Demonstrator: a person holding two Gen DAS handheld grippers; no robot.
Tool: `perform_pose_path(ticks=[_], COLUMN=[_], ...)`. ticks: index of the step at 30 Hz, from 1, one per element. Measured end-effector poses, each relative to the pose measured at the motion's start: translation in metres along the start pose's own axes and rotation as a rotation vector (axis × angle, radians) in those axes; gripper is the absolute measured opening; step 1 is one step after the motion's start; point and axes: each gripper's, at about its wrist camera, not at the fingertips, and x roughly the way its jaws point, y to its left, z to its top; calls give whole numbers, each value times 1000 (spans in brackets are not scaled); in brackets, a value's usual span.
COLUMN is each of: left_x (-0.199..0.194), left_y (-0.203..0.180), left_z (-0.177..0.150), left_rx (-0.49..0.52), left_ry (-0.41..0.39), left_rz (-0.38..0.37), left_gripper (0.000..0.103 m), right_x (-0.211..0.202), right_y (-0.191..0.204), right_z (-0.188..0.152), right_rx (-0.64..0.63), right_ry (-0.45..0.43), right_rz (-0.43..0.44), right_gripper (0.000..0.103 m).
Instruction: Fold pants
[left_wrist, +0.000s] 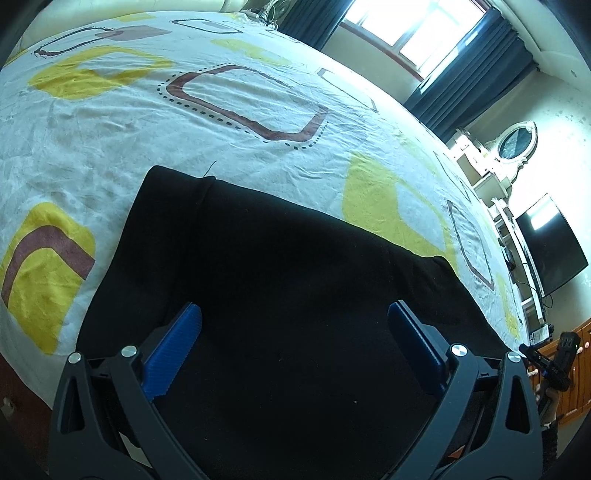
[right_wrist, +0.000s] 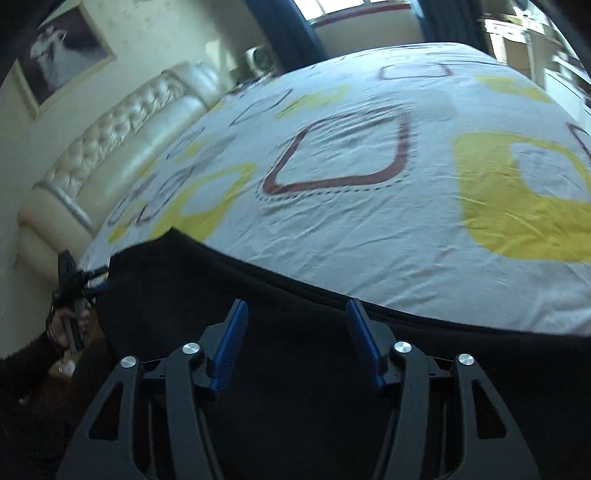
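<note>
Black pants (left_wrist: 280, 266) lie flat on the bed near its front edge. In the left wrist view my left gripper (left_wrist: 293, 314) is open, its blue pads wide apart just above the black cloth. In the right wrist view the pants (right_wrist: 295, 369) fill the lower half. My right gripper (right_wrist: 295, 310) is open and empty over the pants, close to their far edge. The left gripper (right_wrist: 79, 280) shows at the pants' left end in the right wrist view. The right gripper (left_wrist: 550, 362) shows at the far right of the left wrist view.
The bed sheet (left_wrist: 221, 122) is white with yellow and brown shapes. A padded cream headboard (right_wrist: 110, 144) runs along the left. A window with dark curtains (left_wrist: 476, 62), a white dresser with mirror (left_wrist: 513, 144) and a dark TV (left_wrist: 550, 247) stand beyond the bed.
</note>
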Motion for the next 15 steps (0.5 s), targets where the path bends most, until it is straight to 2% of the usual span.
perform_pose_path(ticks=[2,7,8,10,15], left_x=[0,-2,-2,-2,-2], left_y=[0,2,3,4,4], left_z=[0,1,1,0,0], left_rx=[9,-2,-4,-5,2], left_ry=[2,4,3,1,0], left_rz=[-1,-20,-24,-26,-24], left_gripper=[100,101,100,100,100], right_x=[24,62,65,71,80], right_y=[19,44,45,44,48], right_z=[6,16,17,21,22], right_rx=[-70,-214,-224,-236,-270], right_ry=[71,215,235,277,339], right_rz=[12,2,-7,-31,-72], right_gripper=[36,34,26,19,12])
